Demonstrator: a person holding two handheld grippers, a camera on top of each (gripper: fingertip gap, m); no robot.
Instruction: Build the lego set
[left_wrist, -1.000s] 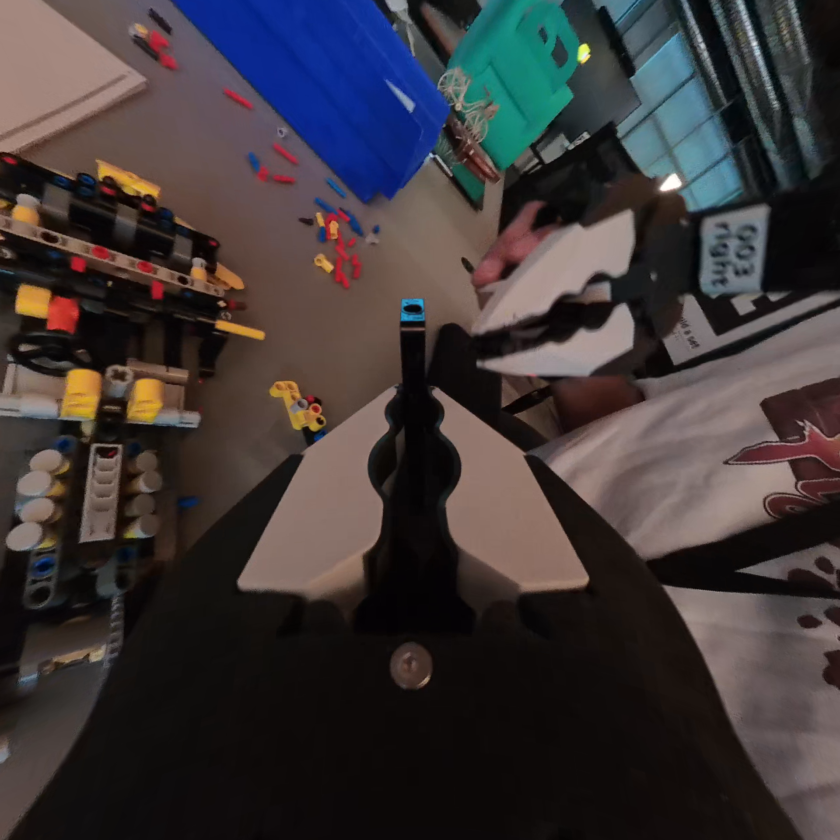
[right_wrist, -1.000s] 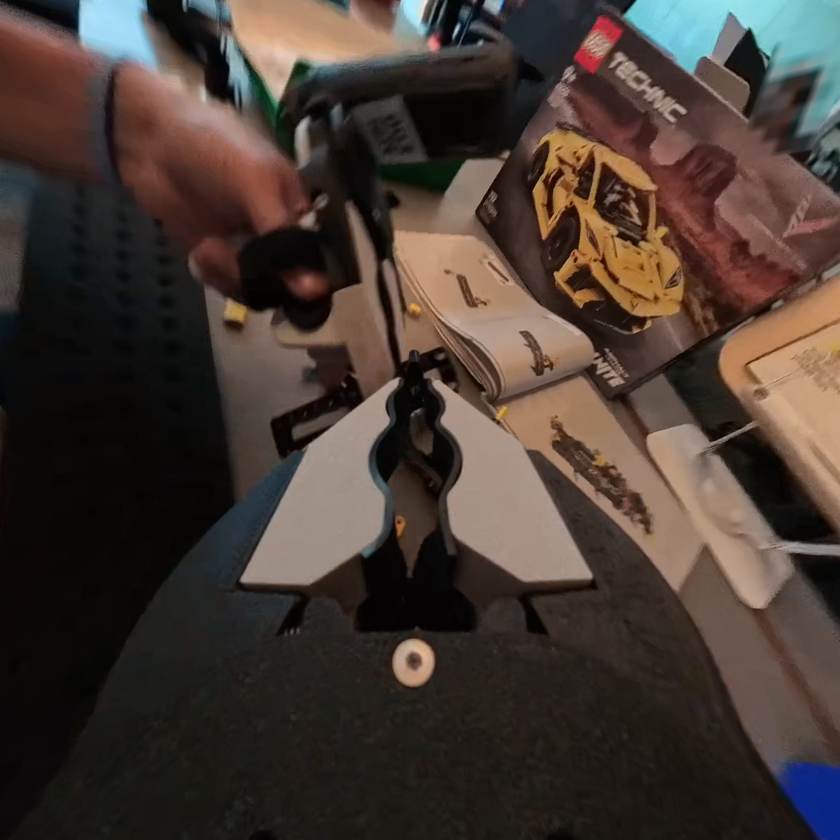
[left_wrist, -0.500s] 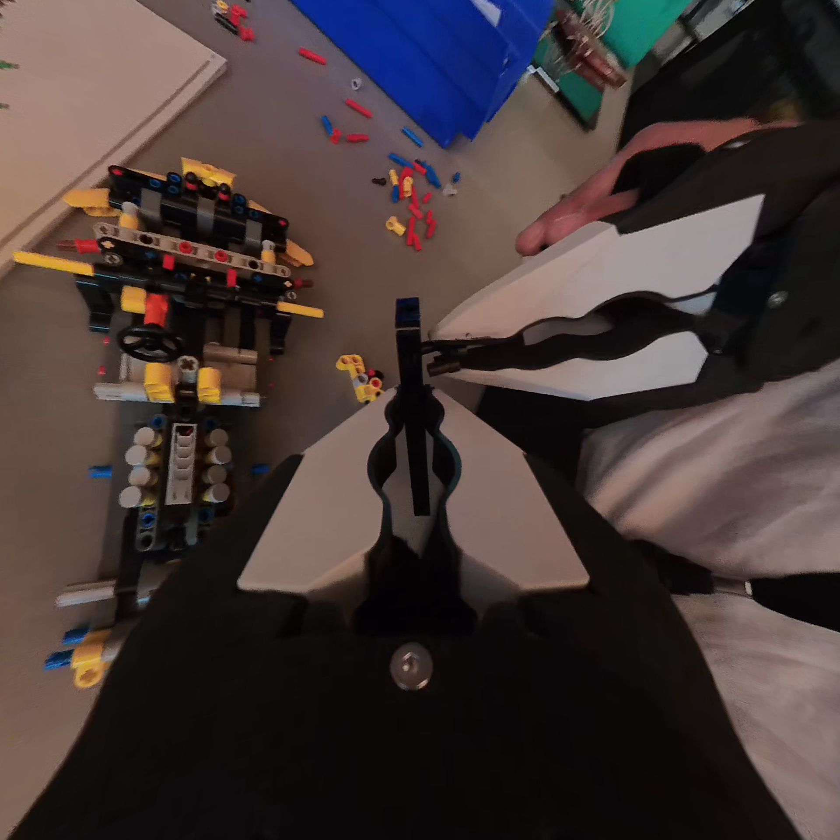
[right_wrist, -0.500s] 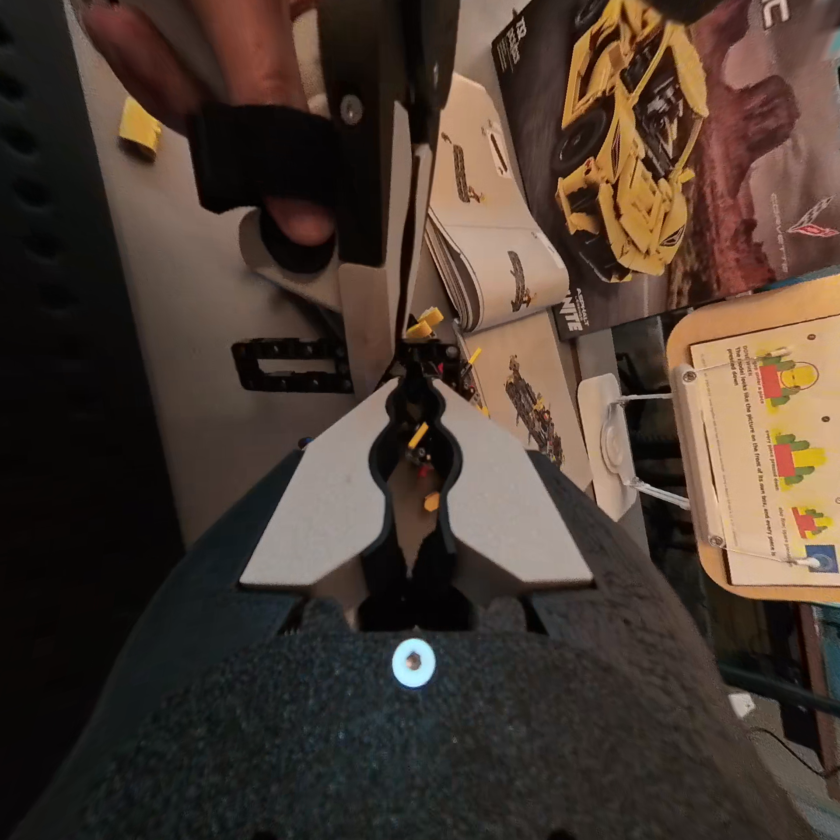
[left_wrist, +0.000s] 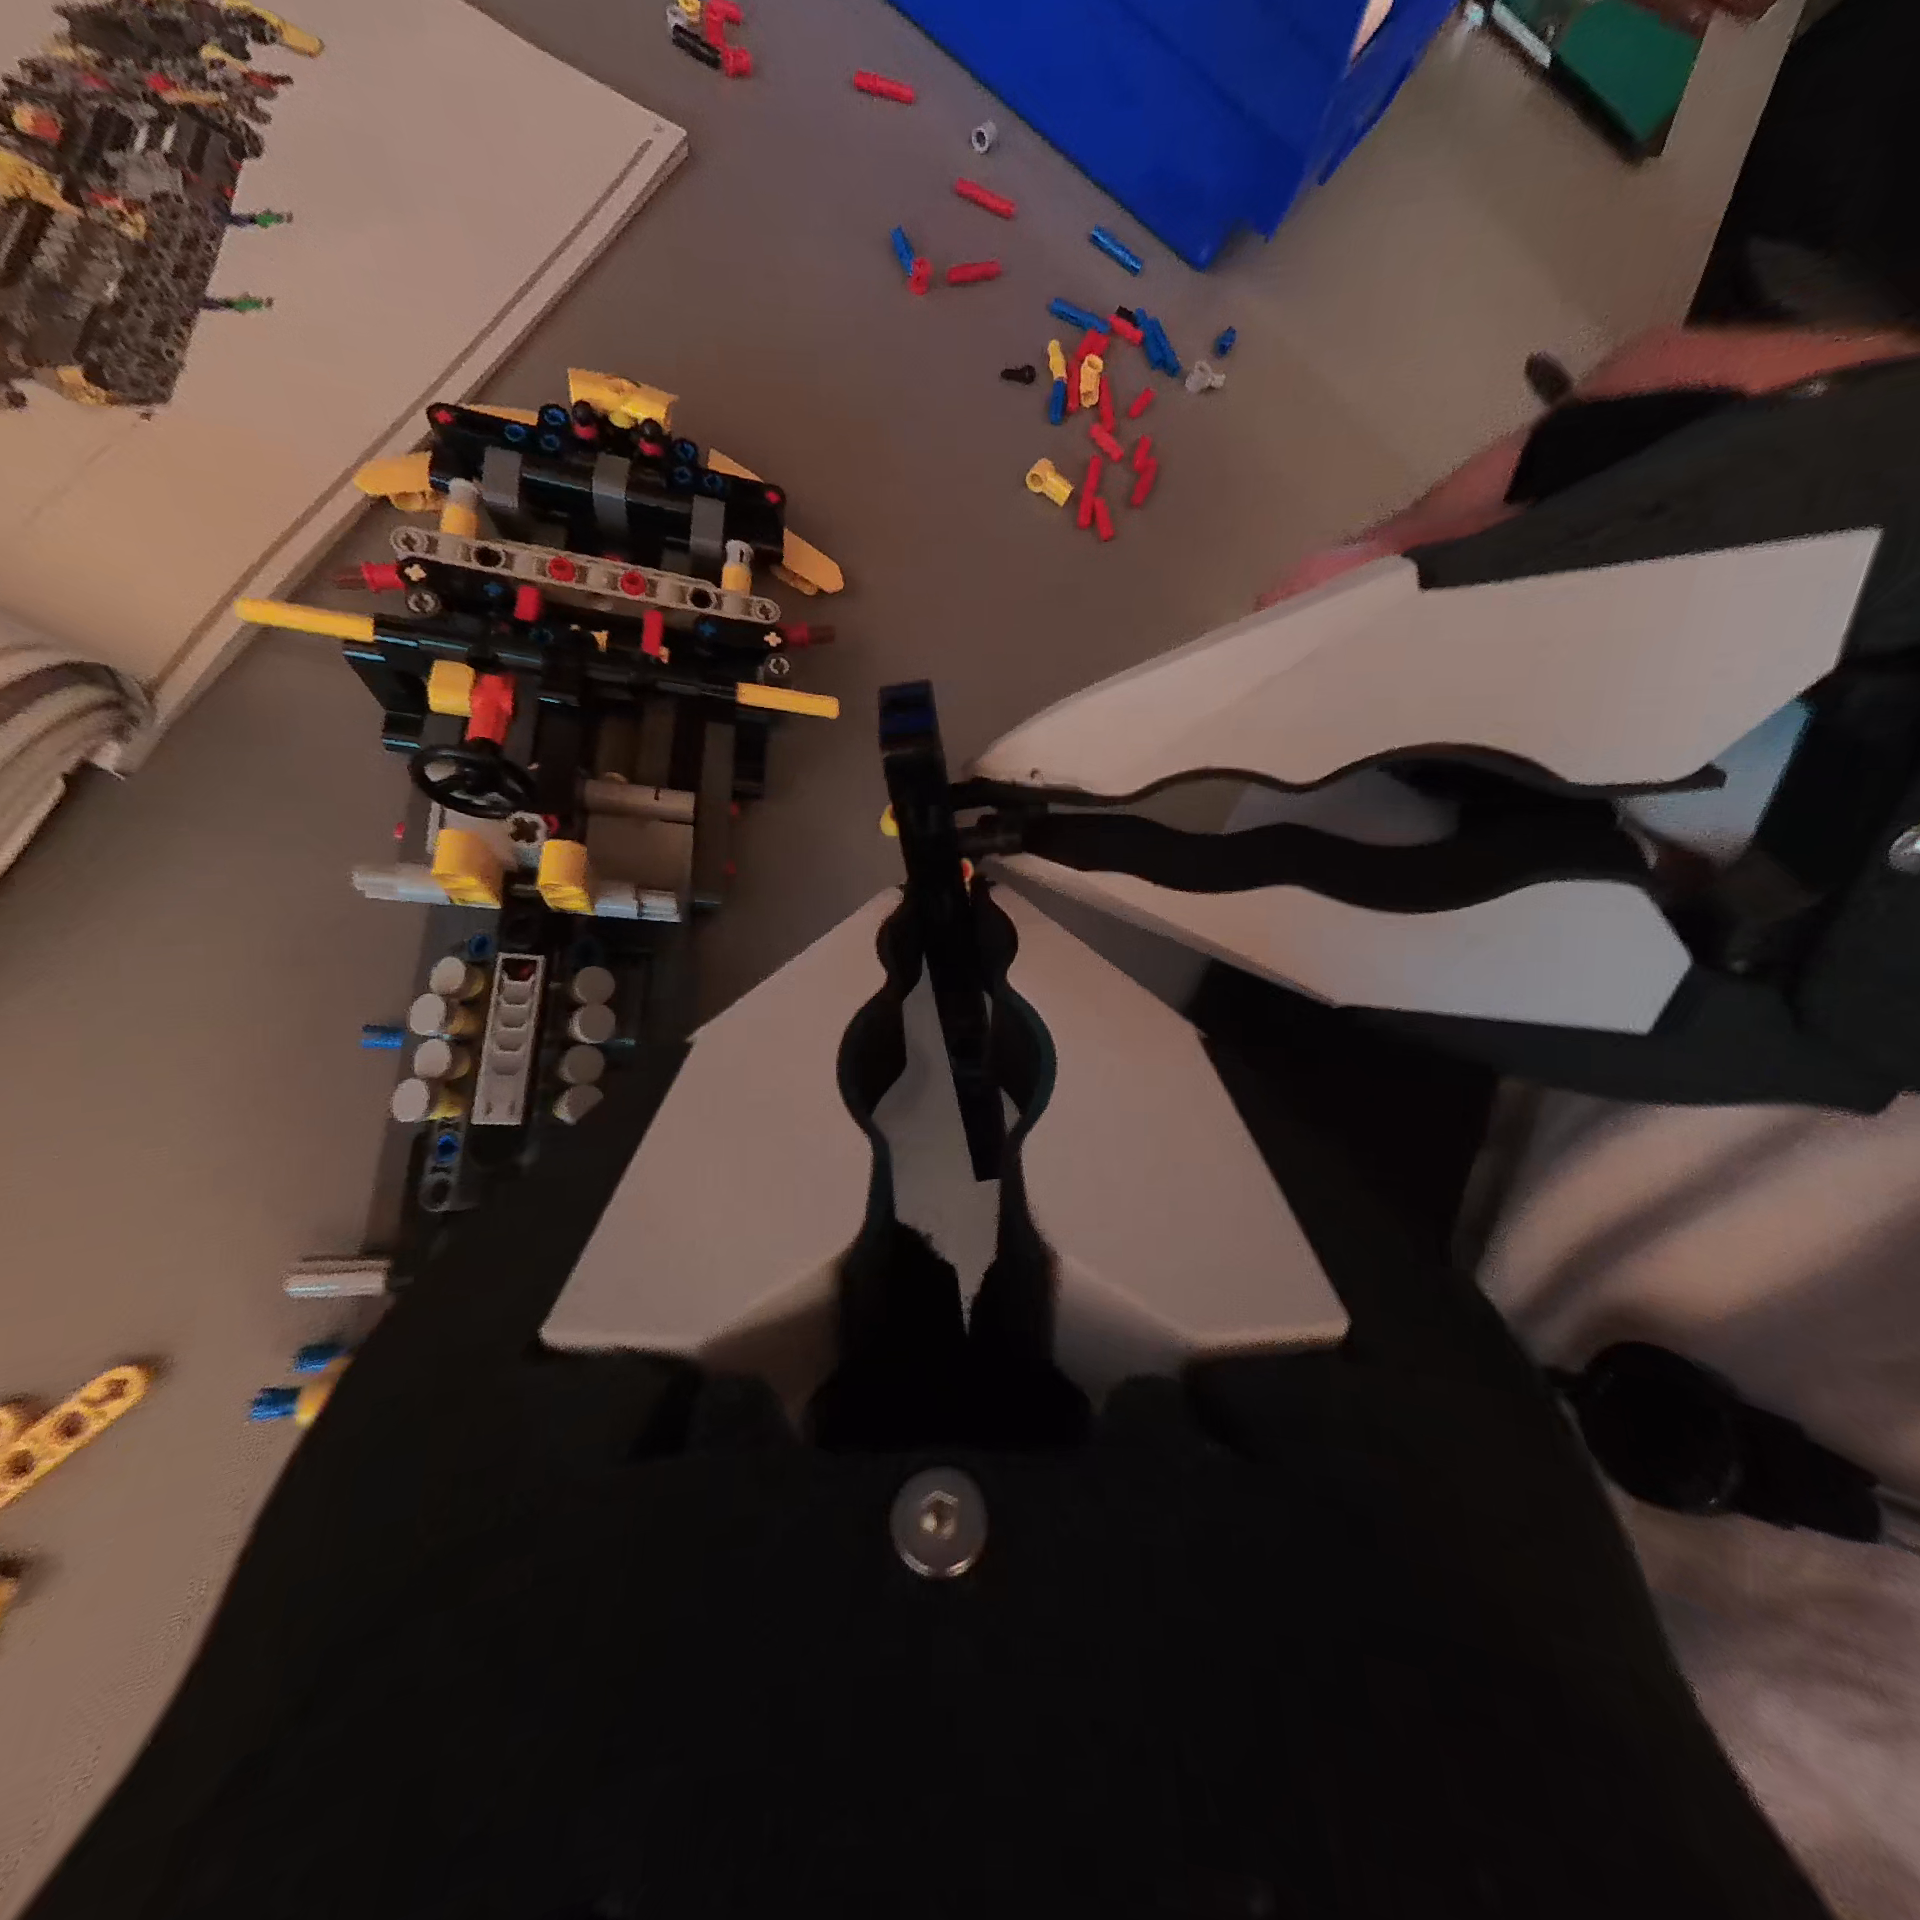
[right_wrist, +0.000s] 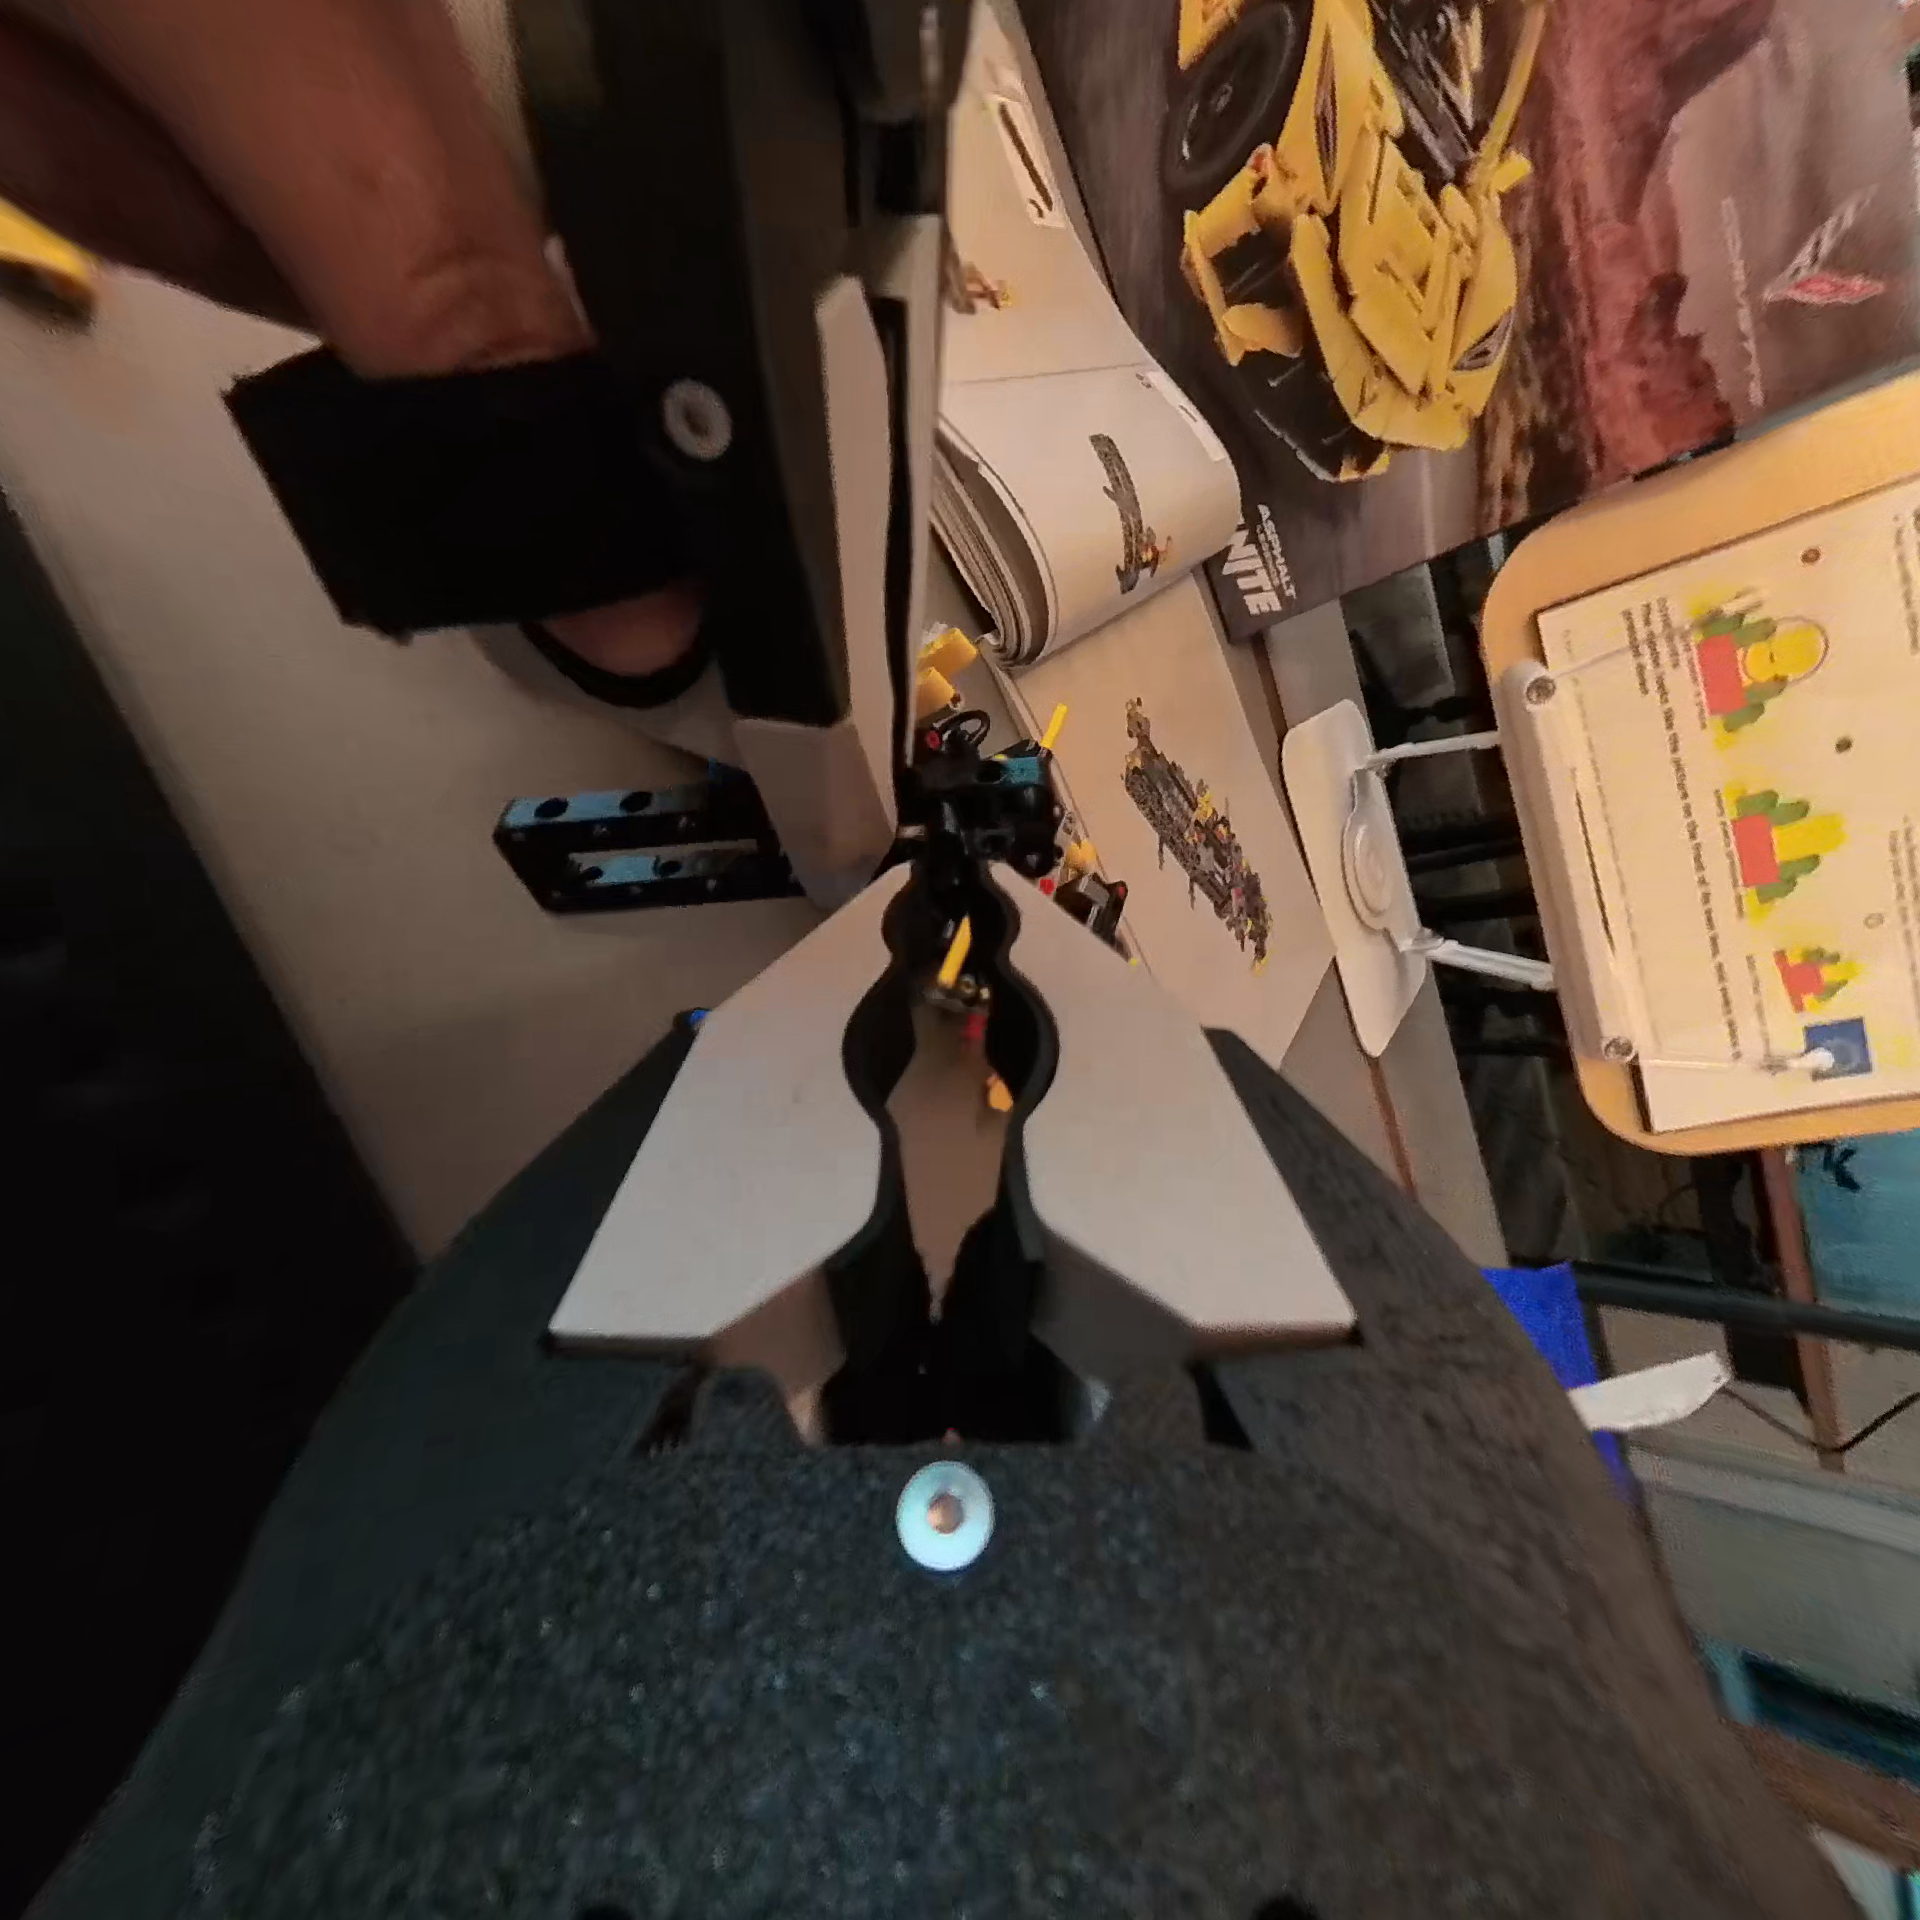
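Left gripper (left_wrist: 940, 883) clamped on a black beam (left_wrist: 935, 914), held upright in the air, blue pin at its top end. Right gripper (left_wrist: 971, 821) comes in from the side, tips pinched on a small dark pin-like piece (left_wrist: 987, 800) pressed against the beam's side; too small to tell what it is exactly. In the right wrist view the same joint shows as a dark cluster at the tips of the right gripper (right_wrist: 951, 862), left gripper just above it.

Biggest item below: car chassis (left_wrist: 582, 665) on the grey table (left_wrist: 208, 1039), black frame with yellow panels, grey beam, steering wheel, engine cylinder block at the near end. No body shell, no wheels visible, so the build looks roughly at an early-to-middle stage. Set box (right_wrist: 1507, 260) with the yellow car pictured and the open instruction booklet (right_wrist: 1081, 499) lie behind. Black frame part (right_wrist: 634, 836) lies loose on the table. Blue bin (left_wrist: 1174, 114) at the far edge. Scatter of red, blue and yellow pins (left_wrist: 1101, 405) is unused. Current step: likely fitting a connector into the beam, sub-assembly not yet joined to the chassis.
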